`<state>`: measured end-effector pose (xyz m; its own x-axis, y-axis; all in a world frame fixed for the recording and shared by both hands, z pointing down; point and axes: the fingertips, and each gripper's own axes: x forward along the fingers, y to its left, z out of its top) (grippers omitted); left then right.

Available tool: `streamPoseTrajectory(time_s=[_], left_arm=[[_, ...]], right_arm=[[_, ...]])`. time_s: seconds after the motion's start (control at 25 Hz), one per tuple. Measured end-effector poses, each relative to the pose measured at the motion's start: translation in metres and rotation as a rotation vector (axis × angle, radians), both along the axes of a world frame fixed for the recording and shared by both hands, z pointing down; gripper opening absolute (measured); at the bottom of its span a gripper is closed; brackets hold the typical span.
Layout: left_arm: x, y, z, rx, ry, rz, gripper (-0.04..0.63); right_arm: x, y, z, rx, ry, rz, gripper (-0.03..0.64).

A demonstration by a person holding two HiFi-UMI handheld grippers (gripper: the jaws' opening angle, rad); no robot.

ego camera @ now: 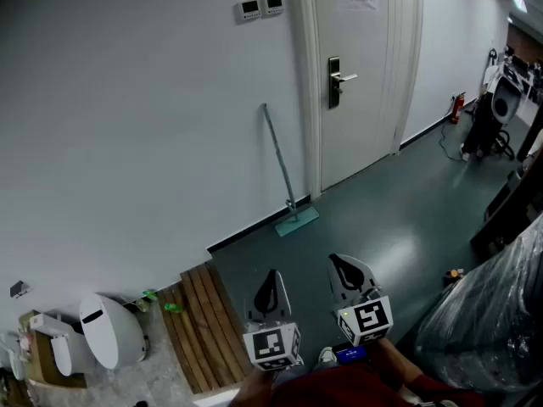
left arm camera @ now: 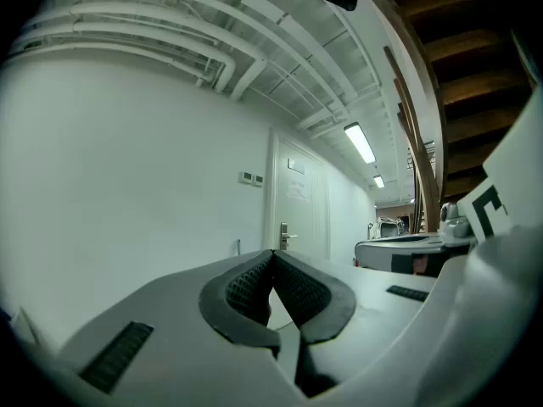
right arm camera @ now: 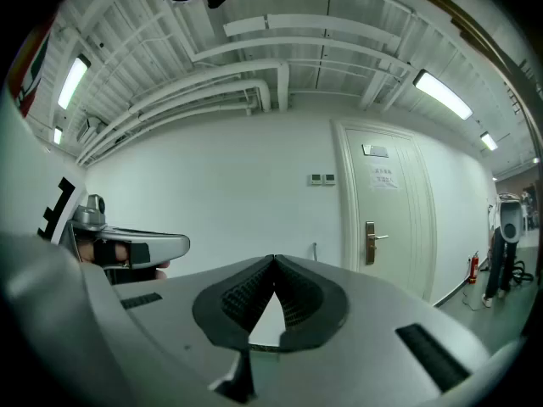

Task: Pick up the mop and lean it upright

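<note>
A mop (ego camera: 283,172) with a thin grey handle and a flat teal head leans upright against the white wall, just left of the door frame, its head on the dark floor. Both grippers sit low in the head view, well back from it. My left gripper (ego camera: 270,285) has its jaw tips together with nothing between them. My right gripper (ego camera: 346,267) is likewise shut and empty. In the left gripper view the tip of the mop handle (left arm camera: 238,246) peeks above the shut left gripper (left arm camera: 272,256). The same handle tip (right arm camera: 314,250) shows over the shut right gripper (right arm camera: 273,263).
A white door (ego camera: 352,66) with a lever handle stands right of the mop. A wooden pallet (ego camera: 202,325) and a white bin (ego camera: 110,331) lie at lower left. Plastic-wrapped goods (ego camera: 501,312) fill the lower right. A fire extinguisher (ego camera: 458,107) and equipment (ego camera: 496,108) stand far right.
</note>
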<state>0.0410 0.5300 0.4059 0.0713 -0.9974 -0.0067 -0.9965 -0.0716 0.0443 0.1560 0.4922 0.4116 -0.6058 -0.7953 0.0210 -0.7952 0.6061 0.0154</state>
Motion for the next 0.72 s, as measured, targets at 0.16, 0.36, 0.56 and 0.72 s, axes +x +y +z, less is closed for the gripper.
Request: streamPoseTrajectory(time_s=[0.16, 0.36, 0.56, 0.72], left_arm=[[0.005, -0.001, -0.002, 0.0, -0.001, -0.014, 0.012], [0.011, -0.007, -0.008, -0.001, -0.002, -0.041, 0.012], [0.024, -0.012, -0.006, -0.022, -0.023, -0.069, 0.012], [0.039, -0.017, -0.005, -0.017, -0.017, -0.073, 0.012]], right_arm=[[0.004, -0.001, 0.0, 0.001, 0.001, -0.008, 0.018], [0.011, -0.007, 0.0, -0.001, -0.007, -0.02, 0.018], [0.029, -0.013, 0.003, -0.013, -0.016, -0.019, 0.018], [0.046, -0.022, 0.004, -0.02, -0.028, -0.009, 0.018]])
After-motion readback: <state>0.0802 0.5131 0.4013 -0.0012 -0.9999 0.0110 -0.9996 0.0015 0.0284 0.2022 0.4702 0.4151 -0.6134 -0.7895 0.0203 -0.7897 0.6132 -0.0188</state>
